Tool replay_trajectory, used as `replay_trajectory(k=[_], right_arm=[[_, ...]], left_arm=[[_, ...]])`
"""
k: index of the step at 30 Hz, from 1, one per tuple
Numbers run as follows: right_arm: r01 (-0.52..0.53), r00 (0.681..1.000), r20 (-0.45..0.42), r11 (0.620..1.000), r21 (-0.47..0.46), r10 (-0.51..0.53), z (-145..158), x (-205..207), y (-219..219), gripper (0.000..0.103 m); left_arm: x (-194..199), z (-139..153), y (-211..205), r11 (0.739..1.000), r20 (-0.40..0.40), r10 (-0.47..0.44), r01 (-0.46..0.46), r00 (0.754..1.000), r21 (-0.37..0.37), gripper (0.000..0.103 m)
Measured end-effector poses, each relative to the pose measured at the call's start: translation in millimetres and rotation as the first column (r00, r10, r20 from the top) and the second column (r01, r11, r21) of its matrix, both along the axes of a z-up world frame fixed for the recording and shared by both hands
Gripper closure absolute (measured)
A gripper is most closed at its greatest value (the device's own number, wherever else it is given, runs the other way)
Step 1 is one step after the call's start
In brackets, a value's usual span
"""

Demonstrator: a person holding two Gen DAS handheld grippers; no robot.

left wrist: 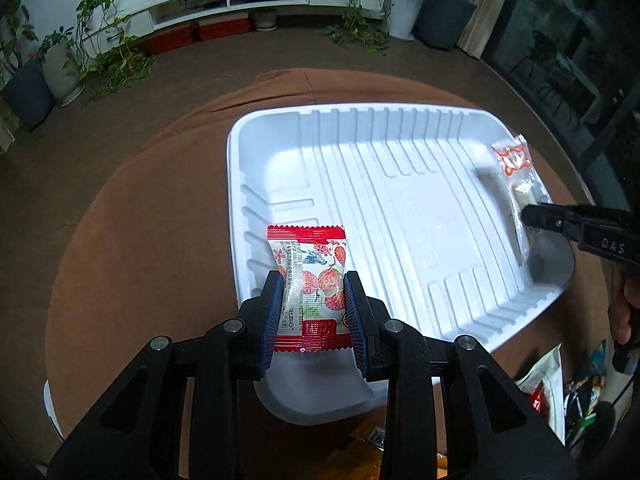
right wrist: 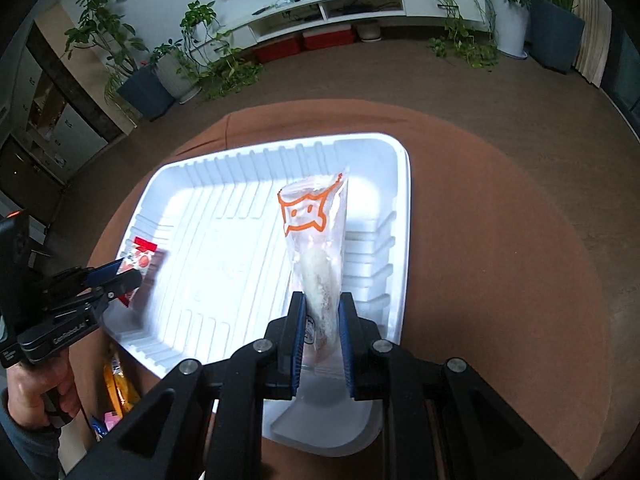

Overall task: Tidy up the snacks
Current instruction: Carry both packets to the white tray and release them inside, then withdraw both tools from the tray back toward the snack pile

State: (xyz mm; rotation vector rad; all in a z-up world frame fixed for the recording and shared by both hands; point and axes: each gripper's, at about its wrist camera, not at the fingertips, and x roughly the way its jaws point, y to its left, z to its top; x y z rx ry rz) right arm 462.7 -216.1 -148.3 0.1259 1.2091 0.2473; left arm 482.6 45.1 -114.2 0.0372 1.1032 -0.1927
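Both grippers hold a snack over the white tray.

The left gripper (left wrist: 313,304) is clamped on a red packet (left wrist: 308,280) above the tray's (left wrist: 360,184) left edge. The right gripper (right wrist: 322,330) pinches a clear packet (right wrist: 318,248) with an orange drawing, over the tray's right side. The tray sits on a brown cloth (right wrist: 500,260); more snacks (right wrist: 116,392) lie beside it.

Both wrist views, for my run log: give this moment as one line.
left gripper: shut on red packet | right gripper: shut on clear pouch | both over white tray

Overexposed tray (left wrist: 280,152), dark fisheye edges
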Motion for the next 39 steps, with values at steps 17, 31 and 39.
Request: replay_trajectory(k=[17,31,39], right_arm=[[-0.01,1.0,0.023,1.0,-0.005,0.01,-5.6,3.7,8.2,0.075],[0.028,0.983,0.181,0.998,0.048,-0.036,63.6,-18.6,-10.1,0.034],[-0.001,0.946,0.321,0.988,0.156,-0.05,118.6,-68.0,-16.5,0.007]], left_arm=[[1.0,-14.7,-3.9,1.0,-0.043,-0.004,0.004,0.999,0.004,0.072],[0.4,-5.1,-0.6,0.999,-0.047,0.044,-0.046,0.998,-0.028,0.072],[-25.9,43.3,6.7,0.993,0.078,0.068,-0.059,0.995,-0.105,0.026]])
